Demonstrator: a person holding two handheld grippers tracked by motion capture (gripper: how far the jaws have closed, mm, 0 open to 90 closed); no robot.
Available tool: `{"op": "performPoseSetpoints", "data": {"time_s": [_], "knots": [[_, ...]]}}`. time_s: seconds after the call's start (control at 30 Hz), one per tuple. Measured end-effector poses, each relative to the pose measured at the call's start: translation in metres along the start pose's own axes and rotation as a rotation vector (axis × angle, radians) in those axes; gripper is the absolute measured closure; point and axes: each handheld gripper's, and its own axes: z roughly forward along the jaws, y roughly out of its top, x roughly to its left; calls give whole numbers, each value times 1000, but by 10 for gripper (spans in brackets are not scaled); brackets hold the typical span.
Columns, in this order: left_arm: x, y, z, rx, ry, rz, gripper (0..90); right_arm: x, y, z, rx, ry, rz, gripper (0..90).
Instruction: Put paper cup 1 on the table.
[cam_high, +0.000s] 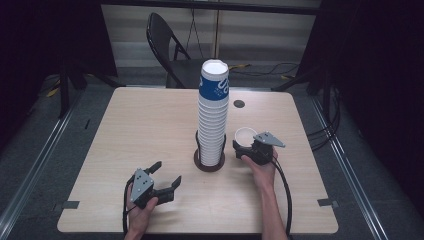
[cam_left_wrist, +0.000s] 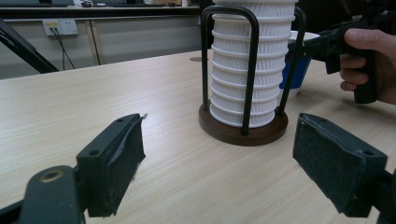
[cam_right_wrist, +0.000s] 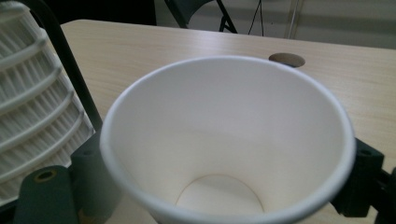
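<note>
Your right gripper (cam_high: 244, 148) pinches a cup (cam_high: 245, 135) upright, just beside the stack (cam_high: 214, 107) in its holder (cam_high: 209, 164). Your left gripper (cam_high: 167, 175) sits spread wide, near the table (cam_high: 140, 120) edge.

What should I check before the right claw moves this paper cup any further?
1. Right claw shut on the single white paper cup: ok.
2. Cup upright, empty inside: ok.
3. Tall stack of white paper cups seated in the black wire holder on its round brown base: ok.
4. Left claw open, apart from the stack: ok.
5. Grip firm enough: cannot tell.
6. Light wooden table bare around holder: ok.
</note>
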Motion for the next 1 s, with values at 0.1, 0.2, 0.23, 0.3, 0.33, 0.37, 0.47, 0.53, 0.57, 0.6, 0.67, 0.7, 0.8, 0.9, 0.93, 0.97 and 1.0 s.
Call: {"op": "performPoseSetpoints", "data": {"time_s": [0.1,0.2,0.23,0.3,0.33,0.37,0.47,0.53,0.57,0.6,0.67,0.7,0.8,0.9,0.93,0.97,1.0], "knots": [[0,0,0,-1,-2,0,163,-1,-3,1,28,-7,11,138],[0,0,0,-2,-4,0,162,-2,-6,-1,40,-14,24,137],[0,0,0,-2,-3,0,162,-3,-7,-2,43,-16,28,137],[0,0,0,-2,0,-1,163,-3,-8,-5,44,-20,31,136],[0,0,0,-1,0,-1,163,-4,-9,-6,44,-19,35,136],[0,0,0,-1,0,-1,163,-4,-10,-8,46,-18,32,136],[0,0,0,-1,0,-1,163,-3,-13,-12,47,-26,24,136],[0,0,0,1,0,0,163,-2,-13,-16,51,-35,25,135],[0,0,0,1,0,0,163,-1,-12,-19,50,-36,23,136],[0,0,0,0,1,-1,163,-1,-12,-20,46,-38,26,137],[0,0,0,-2,5,3,163,0,-11,-26,28,-37,31,139],[0,0,0,-2,5,3,163,1,-12,-29,35,-46,29,141],[-1,0,0,-2,3,7,164,3,-14,-39,31,-57,33,138],[-2,0,0,0,5,16,164,7,-13,-51,10,-73,32,143],[-2,0,0,2,6,21,164,7,-12,-53,3,-69,34,146],[-2,0,0,1,6,22,164,8,-10,-58,-3,-66,37,146],[-2,0,0,1,7,23,164,9,-9,-60,-6,-65,35,147]]}}
